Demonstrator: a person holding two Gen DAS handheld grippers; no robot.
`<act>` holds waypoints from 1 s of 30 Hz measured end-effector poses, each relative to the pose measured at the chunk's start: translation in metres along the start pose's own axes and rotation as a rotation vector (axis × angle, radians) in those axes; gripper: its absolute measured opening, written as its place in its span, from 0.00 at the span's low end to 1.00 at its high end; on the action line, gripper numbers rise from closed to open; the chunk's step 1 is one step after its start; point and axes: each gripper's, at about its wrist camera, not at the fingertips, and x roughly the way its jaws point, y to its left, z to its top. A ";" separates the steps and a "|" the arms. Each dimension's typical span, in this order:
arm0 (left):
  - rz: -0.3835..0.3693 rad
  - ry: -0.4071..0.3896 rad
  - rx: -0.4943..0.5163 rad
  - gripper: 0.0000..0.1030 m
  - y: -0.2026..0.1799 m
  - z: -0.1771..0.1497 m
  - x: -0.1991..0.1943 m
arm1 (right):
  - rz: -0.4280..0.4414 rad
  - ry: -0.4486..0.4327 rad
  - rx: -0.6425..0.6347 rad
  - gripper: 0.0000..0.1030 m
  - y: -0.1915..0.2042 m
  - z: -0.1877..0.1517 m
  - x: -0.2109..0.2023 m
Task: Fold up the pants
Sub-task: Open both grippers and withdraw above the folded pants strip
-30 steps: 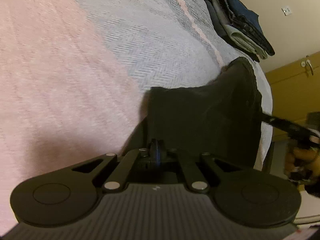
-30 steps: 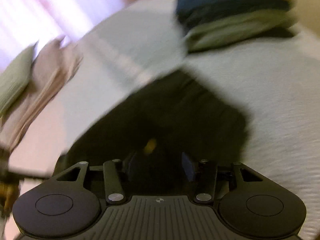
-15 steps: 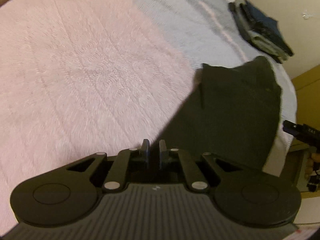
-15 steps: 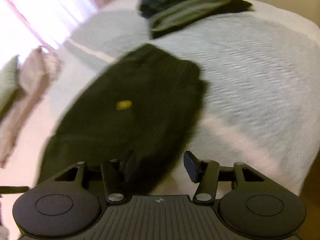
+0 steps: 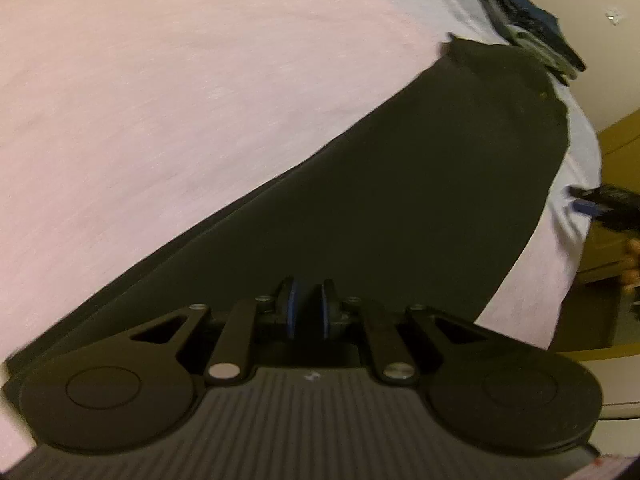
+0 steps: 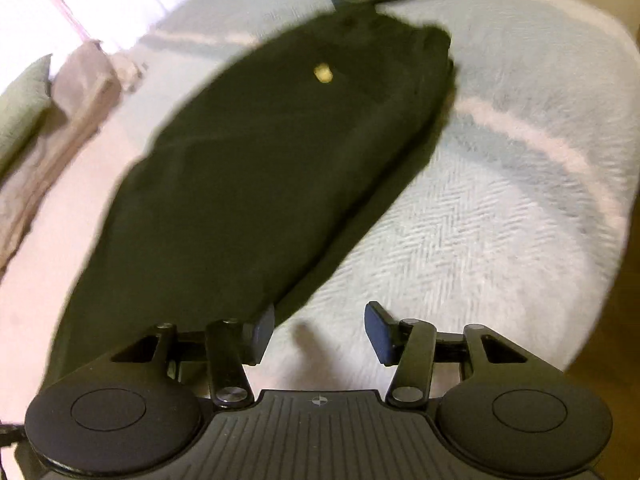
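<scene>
The left tool (image 5: 307,309) is sitting with its jaws drawn narrow, only a thin gap showing between the blue pads; whether any cloth is lying in that gap I cannot tell. It is hovering low over the near end of the pants (image 5: 400,200), which are running away from it toward one o'clock. That low position, I judge, is suiting a hem that has just been laid down or is about to be picked up.

The right tool (image 6: 319,333) is standing wide, gripping nothing, its left pad (image 6: 262,334) just overlapping the pants' near edge while the right pad is hanging over bare bed (image 6: 500,220). From there the pants (image 6: 260,168) are stretching from about ten o'clock up toward twelve, flat and long, apparently doubled leg over leg, with a small yellow tag (image 6: 323,73) near the far end. The spread jaws look, to my eye, readied for taking an edge.

Farther out, the pants are lying diagonally on the bed, kept flat so the next fold can fall square. At their far end a stack (image 5: 532,28) of folded clothes is sitting at the bed's edge, close by or touching; blur is hiding which. At nine o'clock from the right tool a pillow (image 6: 22,116) is resting, well apart.
</scene>
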 end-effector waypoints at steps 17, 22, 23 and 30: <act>0.222 -0.080 -0.162 0.38 0.026 -0.122 -0.147 | 0.129 0.138 -0.266 0.66 0.134 -0.098 -0.095; 0.285 -0.099 -0.189 0.47 0.022 -0.146 -0.178 | 0.186 0.147 -0.408 0.66 0.150 -0.118 -0.104; 0.294 -0.108 -0.197 0.48 0.020 -0.148 -0.182 | 0.192 0.154 -0.429 0.66 0.152 -0.122 -0.105; 0.297 -0.139 -0.153 0.60 0.007 -0.146 -0.192 | 0.177 0.126 -0.570 0.67 0.172 -0.141 -0.114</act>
